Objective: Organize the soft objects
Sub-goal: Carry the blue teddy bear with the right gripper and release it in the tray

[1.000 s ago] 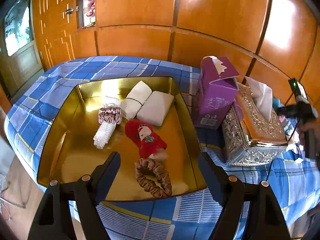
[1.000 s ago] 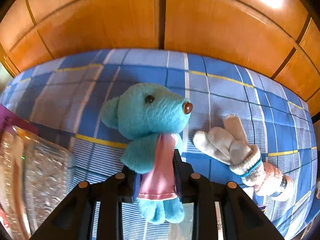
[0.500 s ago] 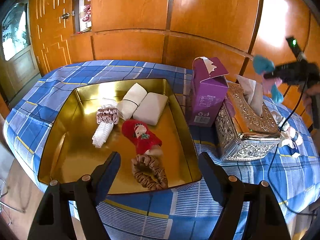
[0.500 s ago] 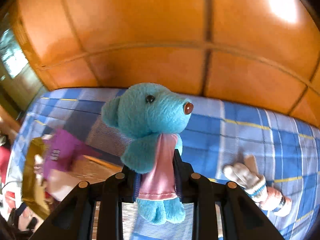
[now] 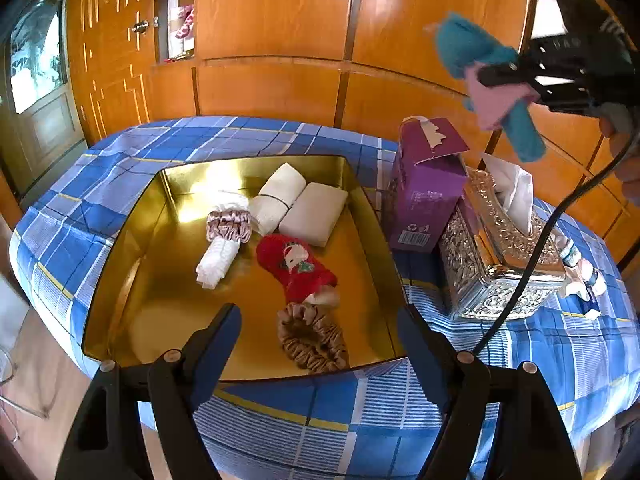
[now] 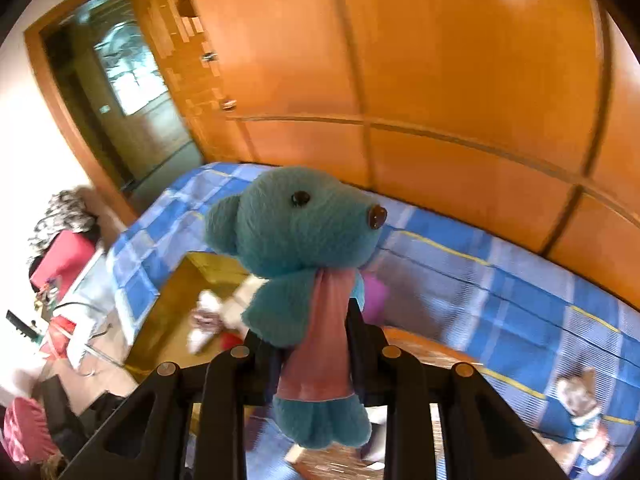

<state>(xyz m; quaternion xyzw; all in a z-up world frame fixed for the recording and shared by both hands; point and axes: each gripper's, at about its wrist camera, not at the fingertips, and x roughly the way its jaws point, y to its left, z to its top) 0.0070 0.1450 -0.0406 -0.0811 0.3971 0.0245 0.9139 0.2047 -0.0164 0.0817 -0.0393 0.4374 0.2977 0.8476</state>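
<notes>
Right wrist view: the right gripper (image 6: 316,344) has its jaws clamped narrow on the pink-shirted middle of the blue teddy bear (image 6: 304,240), which a second ago lay on the checked bedspread (image 6: 500,280) and now hangs in the air, carried up past the purple box (image 5: 424,192) and silver tissue box (image 5: 500,256) toward the gold tray (image 5: 120,280). Left gripper (image 5: 320,344) hovers with jaws wide and empty at the tray's near rim. Judging from this, the tray drop comes next; a grey-white plush (image 6: 580,412) remains on the bedspread.
</notes>
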